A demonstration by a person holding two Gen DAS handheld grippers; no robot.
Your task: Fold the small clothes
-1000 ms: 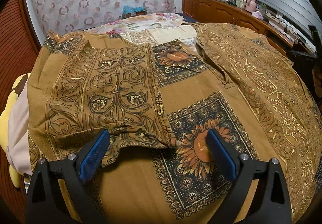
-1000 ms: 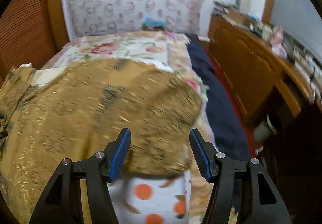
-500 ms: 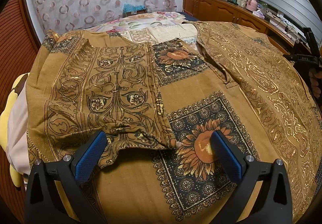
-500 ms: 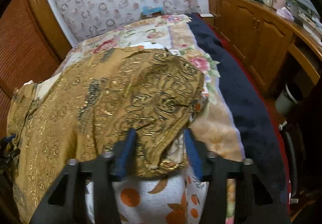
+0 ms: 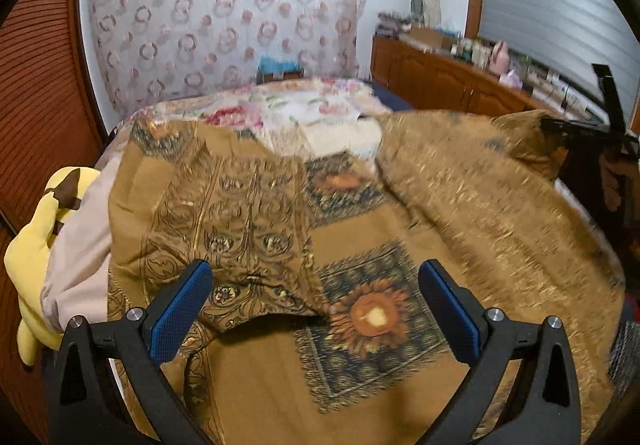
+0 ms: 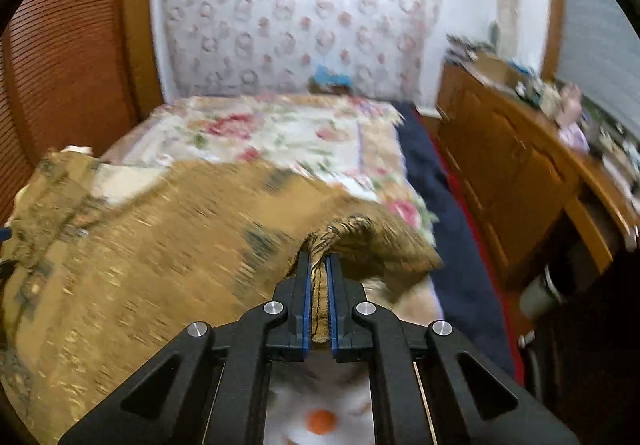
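Note:
A brown garment (image 5: 360,385) printed with sunflower squares and gold scrollwork lies spread over the bed, its left flap folded inward. My left gripper (image 5: 316,273) hovers open above its near edge, blue pads wide apart, nothing pinched. In the right wrist view the garment (image 6: 140,265) is blurred with motion. My right gripper (image 6: 318,259) has its jaws closing tight on the garment's right hem, the pads pressing the bunched cloth and lifting that corner. The right gripper (image 5: 592,129) also shows at the far right of the left wrist view.
A floral bedspread (image 5: 304,113) covers the bed beyond the garment. A yellow plush toy (image 5: 40,245) and a pale pillow (image 5: 76,245) lie at the left. A navy blanket (image 6: 448,245) and wooden cabinets (image 6: 512,173) run along the right. White cloth with orange dots (image 6: 320,421) lies under the right gripper.
The right gripper went from open around the hem to shut on it and raised that corner. The left gripper rose and pulled back, still open.

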